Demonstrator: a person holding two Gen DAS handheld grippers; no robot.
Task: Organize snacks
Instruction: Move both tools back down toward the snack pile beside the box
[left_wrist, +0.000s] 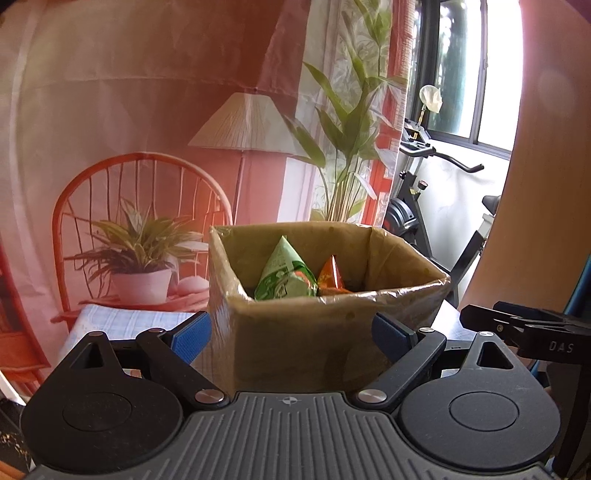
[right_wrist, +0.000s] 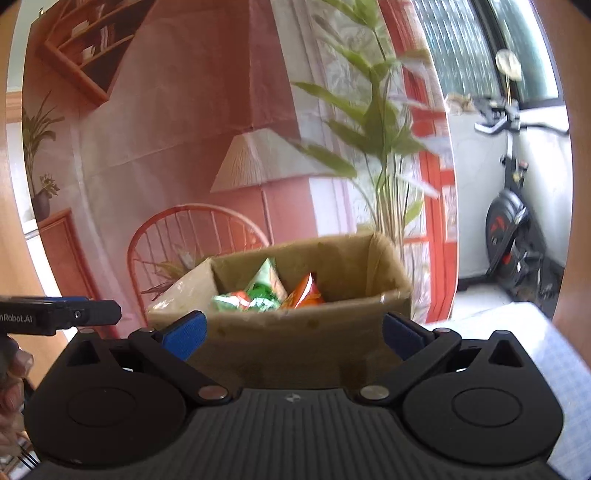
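Observation:
A brown cardboard box (left_wrist: 295, 332) stands straight ahead with its top open. A green snack packet (left_wrist: 286, 273) and an orange one (left_wrist: 332, 277) stand upright inside it. My left gripper (left_wrist: 291, 338) is open wide, its blue pads (left_wrist: 192, 341) level with the box's near face; I cannot tell whether they touch it. In the right wrist view the same box (right_wrist: 288, 343) holds green packets (right_wrist: 258, 291) and an orange packet (right_wrist: 304, 291). My right gripper (right_wrist: 293, 339) is open wide in front of the box, with nothing held between its pads (right_wrist: 184, 339).
The table under the box wears a blue checked cloth (left_wrist: 122, 321). Behind hangs a printed backdrop (left_wrist: 147, 147) of a chair, lamp and plants. An exercise bike (right_wrist: 513, 229) stands by the window. The left tool's black body (right_wrist: 55, 317) and a hand (right_wrist: 11, 387) show at the left edge.

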